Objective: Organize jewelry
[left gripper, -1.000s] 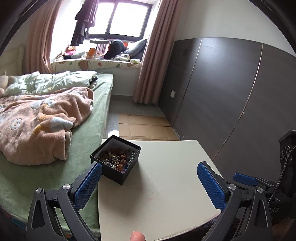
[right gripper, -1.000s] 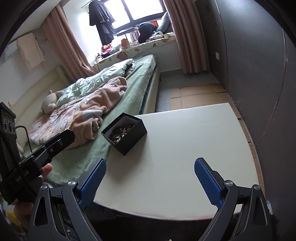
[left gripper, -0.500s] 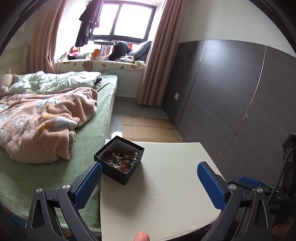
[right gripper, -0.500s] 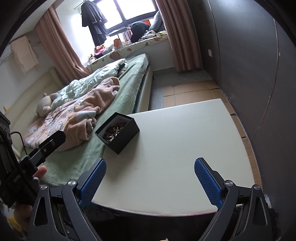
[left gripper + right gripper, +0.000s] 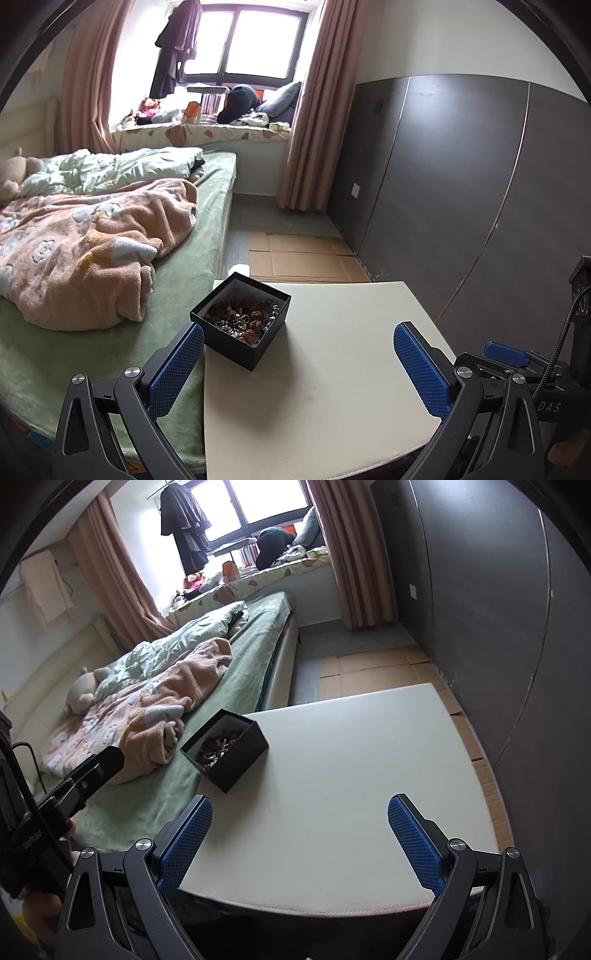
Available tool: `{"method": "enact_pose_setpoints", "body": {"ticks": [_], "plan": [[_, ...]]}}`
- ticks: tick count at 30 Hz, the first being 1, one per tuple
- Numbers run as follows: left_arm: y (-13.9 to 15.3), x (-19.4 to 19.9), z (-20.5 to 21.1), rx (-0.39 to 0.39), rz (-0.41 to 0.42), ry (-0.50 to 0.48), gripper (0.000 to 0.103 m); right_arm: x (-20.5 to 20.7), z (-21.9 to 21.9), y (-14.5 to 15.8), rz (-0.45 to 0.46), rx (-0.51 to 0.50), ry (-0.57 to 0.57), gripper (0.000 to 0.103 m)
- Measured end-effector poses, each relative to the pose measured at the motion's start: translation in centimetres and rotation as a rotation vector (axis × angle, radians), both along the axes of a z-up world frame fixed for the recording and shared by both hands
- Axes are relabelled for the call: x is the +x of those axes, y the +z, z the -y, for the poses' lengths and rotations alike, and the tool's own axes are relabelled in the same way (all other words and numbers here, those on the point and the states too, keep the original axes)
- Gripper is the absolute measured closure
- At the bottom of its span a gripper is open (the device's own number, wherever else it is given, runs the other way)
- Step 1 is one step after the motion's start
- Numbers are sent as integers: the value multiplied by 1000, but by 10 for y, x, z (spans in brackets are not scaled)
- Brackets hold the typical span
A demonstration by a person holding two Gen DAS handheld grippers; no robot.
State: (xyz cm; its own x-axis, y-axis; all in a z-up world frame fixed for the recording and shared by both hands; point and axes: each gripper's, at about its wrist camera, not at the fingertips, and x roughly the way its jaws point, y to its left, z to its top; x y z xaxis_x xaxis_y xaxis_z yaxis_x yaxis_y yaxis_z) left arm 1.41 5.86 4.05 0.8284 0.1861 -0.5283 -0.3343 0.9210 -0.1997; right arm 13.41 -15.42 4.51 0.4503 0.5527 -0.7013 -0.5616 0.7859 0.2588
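A small black open box [image 5: 242, 325] filled with beaded jewelry [image 5: 243, 317] stands at the far left corner of a cream-white table [image 5: 332, 387]. It also shows in the right wrist view [image 5: 225, 749]. My left gripper [image 5: 299, 362] is open and empty, held over the table's near side, with its left finger close to the box's near corner. My right gripper [image 5: 299, 834] is open and empty above the table's front edge, well short of the box. The left gripper's body [image 5: 74, 786] shows at the left of the right wrist view.
A bed with a green sheet [image 5: 92, 350] and a pink blanket [image 5: 92, 251] lies against the table's left side. A dark wall panel [image 5: 461, 192] runs along the right. Cardboard sheets [image 5: 303, 258] cover the floor beyond the table.
Both grippers have moved slightly forward and the left view has tilted up a little; the box now sits closer to the left gripper. The box has not moved on the table.
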Motion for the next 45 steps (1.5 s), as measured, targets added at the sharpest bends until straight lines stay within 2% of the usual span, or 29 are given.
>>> {"method": "enact_pose_setpoints", "body": {"ticks": [45], "plan": [[0,0,6,6,-4,3,0,-2,-1,-3,11,-11,0,7]]}}
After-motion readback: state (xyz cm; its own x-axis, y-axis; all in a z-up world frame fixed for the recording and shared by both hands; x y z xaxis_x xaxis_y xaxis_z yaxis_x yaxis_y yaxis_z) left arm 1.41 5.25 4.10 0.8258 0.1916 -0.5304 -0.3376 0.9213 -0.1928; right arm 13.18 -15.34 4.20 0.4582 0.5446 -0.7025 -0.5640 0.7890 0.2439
